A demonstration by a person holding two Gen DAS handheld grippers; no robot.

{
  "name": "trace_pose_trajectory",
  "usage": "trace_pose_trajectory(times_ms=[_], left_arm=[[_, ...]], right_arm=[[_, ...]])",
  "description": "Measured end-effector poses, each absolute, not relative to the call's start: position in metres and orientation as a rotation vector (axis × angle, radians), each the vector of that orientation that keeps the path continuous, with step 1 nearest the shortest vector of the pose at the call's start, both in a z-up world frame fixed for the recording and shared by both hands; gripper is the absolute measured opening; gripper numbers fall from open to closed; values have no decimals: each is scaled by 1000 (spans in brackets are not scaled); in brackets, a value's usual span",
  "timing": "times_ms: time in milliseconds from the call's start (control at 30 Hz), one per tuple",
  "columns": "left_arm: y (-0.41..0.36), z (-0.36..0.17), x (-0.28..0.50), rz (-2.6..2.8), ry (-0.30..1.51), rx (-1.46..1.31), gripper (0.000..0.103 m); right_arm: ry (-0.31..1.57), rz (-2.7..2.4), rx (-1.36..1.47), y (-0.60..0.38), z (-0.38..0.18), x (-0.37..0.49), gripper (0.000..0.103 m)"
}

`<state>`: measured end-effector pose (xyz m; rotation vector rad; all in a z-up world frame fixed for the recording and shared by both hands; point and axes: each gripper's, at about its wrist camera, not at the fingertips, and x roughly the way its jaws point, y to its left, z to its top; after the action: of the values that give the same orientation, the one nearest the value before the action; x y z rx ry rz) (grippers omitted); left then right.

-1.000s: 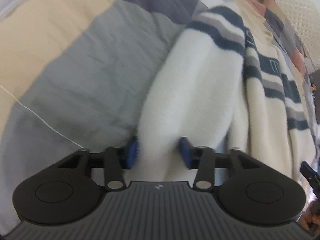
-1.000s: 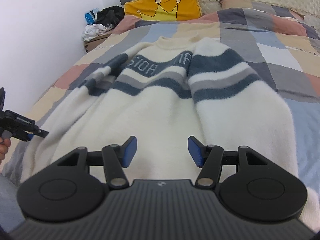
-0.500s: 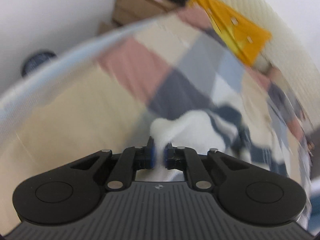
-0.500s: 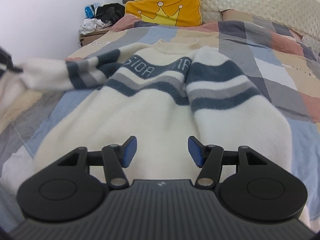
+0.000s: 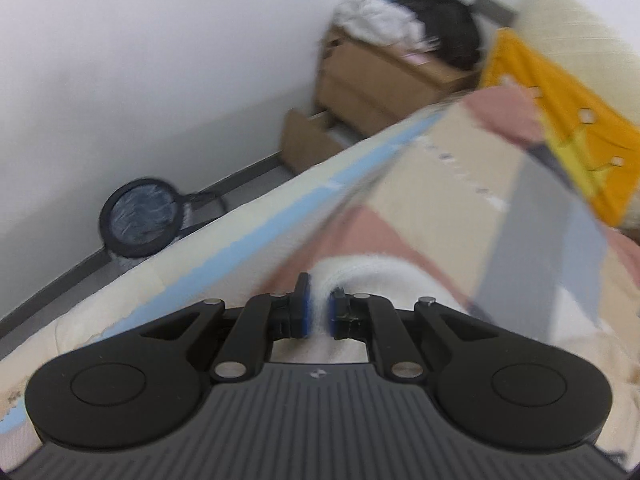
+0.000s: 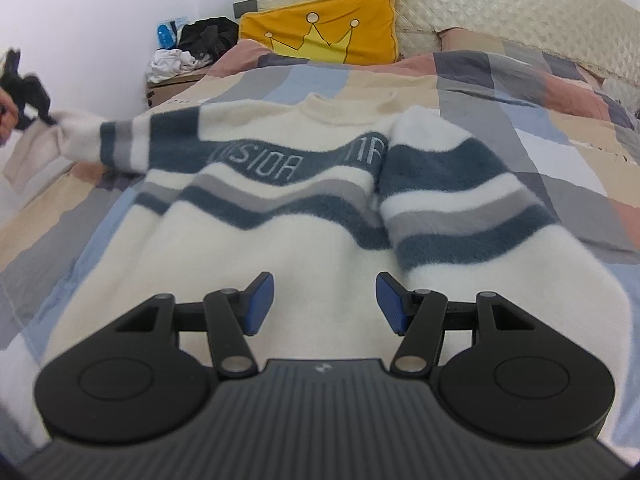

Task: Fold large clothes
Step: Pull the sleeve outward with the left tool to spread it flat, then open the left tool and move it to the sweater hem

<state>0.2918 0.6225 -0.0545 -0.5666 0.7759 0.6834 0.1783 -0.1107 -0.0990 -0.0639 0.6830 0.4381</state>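
A cream sweater (image 6: 280, 248) with blue and grey stripes lies face up on the patchwork bedspread (image 6: 552, 152). Its left sleeve (image 6: 120, 142) is stretched out sideways past the bed's left edge. My left gripper (image 5: 318, 314) is shut on that sleeve's white cuff (image 5: 372, 276); in the right wrist view it shows at far left (image 6: 44, 114), held by a hand. My right gripper (image 6: 325, 302) hangs open above the sweater's lower body, nothing between its fingers. The right sleeve (image 6: 480, 224) lies along the sweater's right side.
A yellow crown pillow (image 6: 324, 26) leans on the quilted headboard (image 6: 500, 4). A cardboard box (image 5: 384, 76) piled with clothes stands beside the bed, and a round black bin (image 5: 140, 216) sits on the floor by the white wall.
The left gripper closed on the sleeve cuff, then carried it up and outward to the left, pulling the sleeve straight away from the body. The right gripper drifted slightly and stayed open.
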Motion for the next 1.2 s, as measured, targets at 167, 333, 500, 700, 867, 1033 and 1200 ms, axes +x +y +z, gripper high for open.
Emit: trace_pose_trajectory(times_ms=[167, 333, 500, 700, 867, 1033, 1200], left_arm=[[654, -107, 299, 732, 829, -599, 10], [659, -131, 302, 730, 828, -637, 11], [655, -123, 289, 723, 785, -717, 21], [628, -87, 264, 768, 767, -655, 58], [585, -47, 242, 687, 752, -632, 60], [528, -16, 214, 543, 746, -625, 60], [456, -2, 185, 369, 743, -577, 60]], right_arm=[[725, 433, -47, -108, -111, 198, 59], [776, 434, -32, -107, -122, 208, 59], [771, 435, -24, -110, -121, 209, 59], [781, 459, 15, -116, -120, 206, 59], [774, 465, 10, -120, -118, 201, 59], [774, 473, 53, -129, -113, 196, 59], [759, 475, 56, -140, -107, 185, 59]])
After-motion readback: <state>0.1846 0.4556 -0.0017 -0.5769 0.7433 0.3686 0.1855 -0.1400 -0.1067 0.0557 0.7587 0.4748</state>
